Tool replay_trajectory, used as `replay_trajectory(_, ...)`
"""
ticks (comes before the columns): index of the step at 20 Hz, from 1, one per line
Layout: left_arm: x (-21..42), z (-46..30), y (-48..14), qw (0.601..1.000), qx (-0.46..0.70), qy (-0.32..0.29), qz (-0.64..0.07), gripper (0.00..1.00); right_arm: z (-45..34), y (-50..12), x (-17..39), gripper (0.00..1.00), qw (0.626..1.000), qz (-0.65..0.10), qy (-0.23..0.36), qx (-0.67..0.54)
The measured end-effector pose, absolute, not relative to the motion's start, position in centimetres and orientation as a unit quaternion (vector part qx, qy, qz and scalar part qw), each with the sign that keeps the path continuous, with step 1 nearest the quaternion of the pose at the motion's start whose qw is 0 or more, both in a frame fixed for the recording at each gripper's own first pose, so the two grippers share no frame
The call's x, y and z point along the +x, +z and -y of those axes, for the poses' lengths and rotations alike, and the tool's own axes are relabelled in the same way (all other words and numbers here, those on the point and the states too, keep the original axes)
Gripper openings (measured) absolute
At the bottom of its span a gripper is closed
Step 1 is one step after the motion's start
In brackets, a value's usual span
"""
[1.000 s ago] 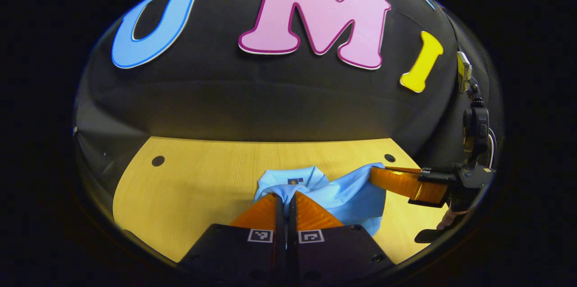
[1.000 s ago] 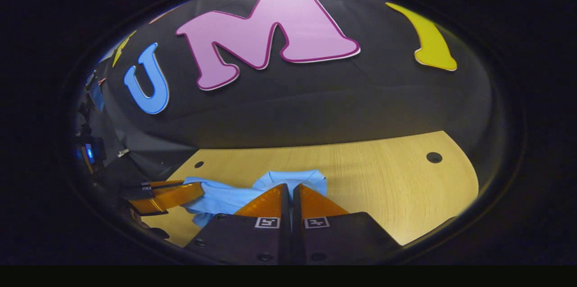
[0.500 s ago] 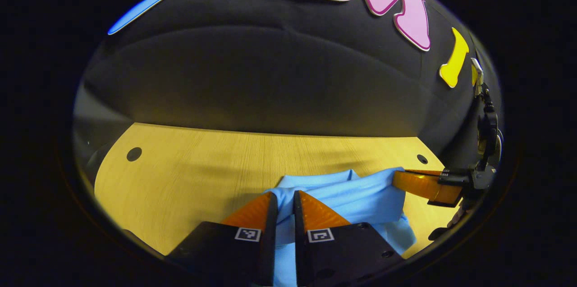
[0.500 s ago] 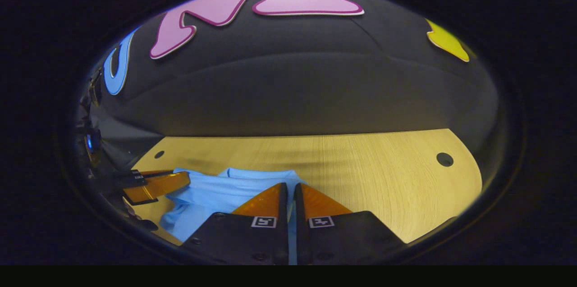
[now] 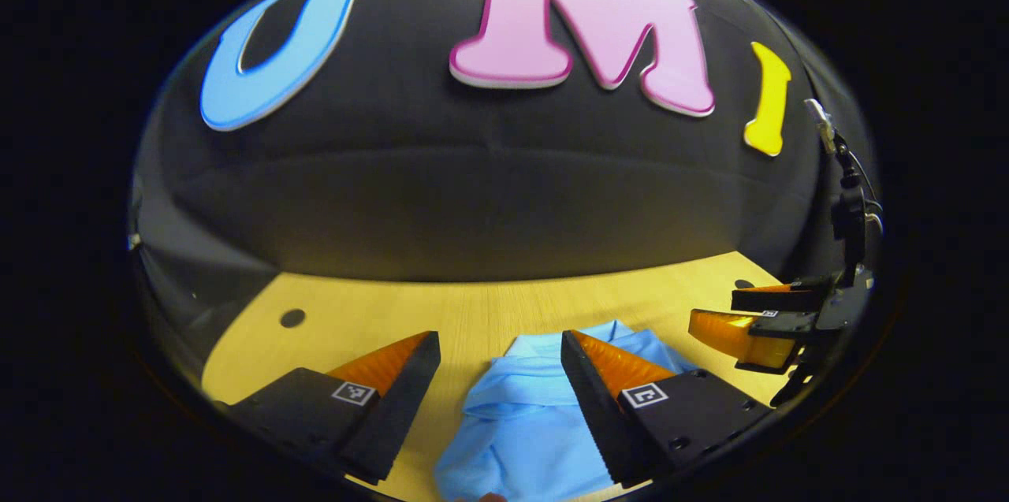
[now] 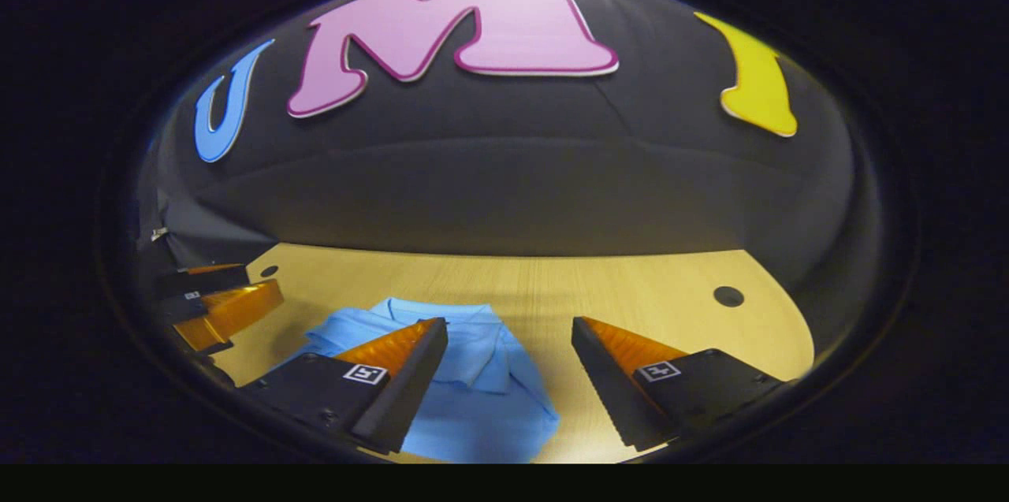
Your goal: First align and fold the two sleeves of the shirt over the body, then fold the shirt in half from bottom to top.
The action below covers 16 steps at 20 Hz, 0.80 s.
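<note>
Left gripper [image 5: 498,351] fingers spread wide, nothing pinched. Right gripper [image 6: 508,332] same – wide apart, nothing pinched. Shirt [image 5: 524,415] lies folded on tabletop [image 5: 481,309] – bunched blue heap just under both grippers.

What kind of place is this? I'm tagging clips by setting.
Likely a recording booth, not a home: a black cloth wall backs a bare wooden table with round holes, and a blue shirt lies between open handheld grippers.

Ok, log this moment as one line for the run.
left gripper: open, above shirt | right gripper: open | shirt: bunched on table, held by neither gripper
</note>
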<state>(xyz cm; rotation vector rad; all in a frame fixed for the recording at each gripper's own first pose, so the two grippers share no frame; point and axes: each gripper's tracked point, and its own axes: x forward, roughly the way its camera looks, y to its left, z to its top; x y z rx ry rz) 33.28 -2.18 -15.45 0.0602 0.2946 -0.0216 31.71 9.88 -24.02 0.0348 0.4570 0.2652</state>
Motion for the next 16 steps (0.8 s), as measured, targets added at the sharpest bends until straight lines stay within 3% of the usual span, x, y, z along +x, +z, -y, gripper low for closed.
replay_trajectory(9, 17.4, 9.5, -4.1, 0.996, 0.010, -0.053, -0.069, 0.97, -7.3, -12.6, 21.0, 0.98, 0.980, -0.130, 0.148, 0.008)
replay_trajectory(16, 7.2, 9.0, 1.7, 1.000, 0.009, -0.016, -0.017, 0.97, -7.1, -6.7, 12.1, 0.98, 0.981, -0.091, 0.168, 0.024)
